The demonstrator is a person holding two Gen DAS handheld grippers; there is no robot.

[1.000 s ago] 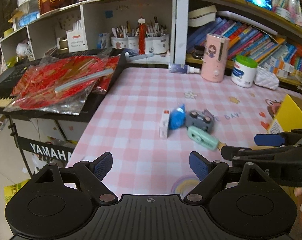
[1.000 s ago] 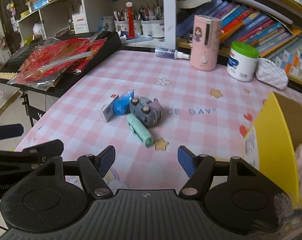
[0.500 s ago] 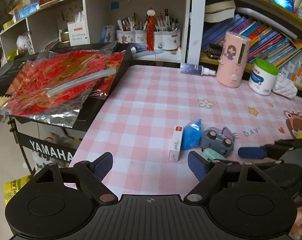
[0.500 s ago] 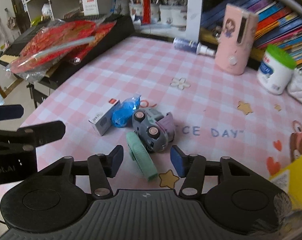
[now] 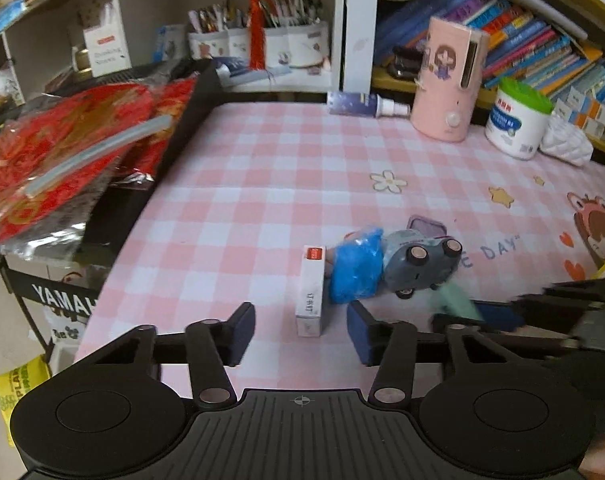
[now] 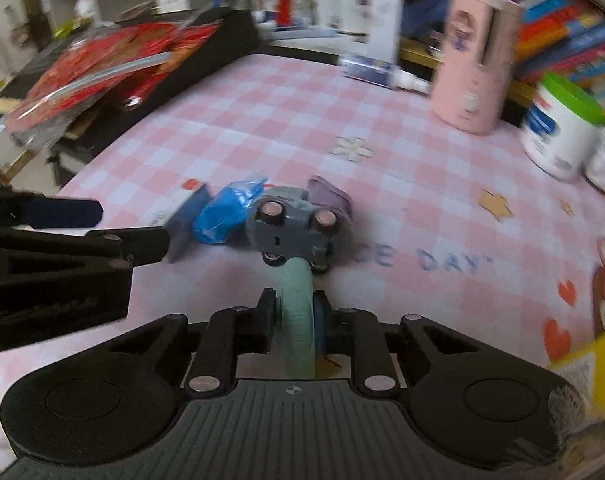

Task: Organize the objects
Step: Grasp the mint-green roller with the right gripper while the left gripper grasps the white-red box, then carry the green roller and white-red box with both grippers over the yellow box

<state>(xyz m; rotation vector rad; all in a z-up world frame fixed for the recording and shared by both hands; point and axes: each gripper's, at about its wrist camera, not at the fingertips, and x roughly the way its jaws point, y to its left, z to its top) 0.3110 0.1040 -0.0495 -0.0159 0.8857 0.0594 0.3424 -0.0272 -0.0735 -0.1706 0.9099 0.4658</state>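
Mint-green case [image 6: 298, 316] sits pinched in the right gripper [image 6: 296, 316], low on the table [image 5: 262, 184]. The left gripper [image 5: 300, 326], jaws just narrowing but spread, straddles the box [image 5: 312, 292]. Pouch [image 5: 356, 270] and car [image 5: 420, 264] remain unsorted: barely begun, I judge.

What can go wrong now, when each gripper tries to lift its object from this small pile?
The right gripper is shut on the mint green case, whose far end touches the grey toy car; lifting may drag or roll the car. The left gripper, just closing, straddles the white box; the blue packet leans against it and may get pulled along.
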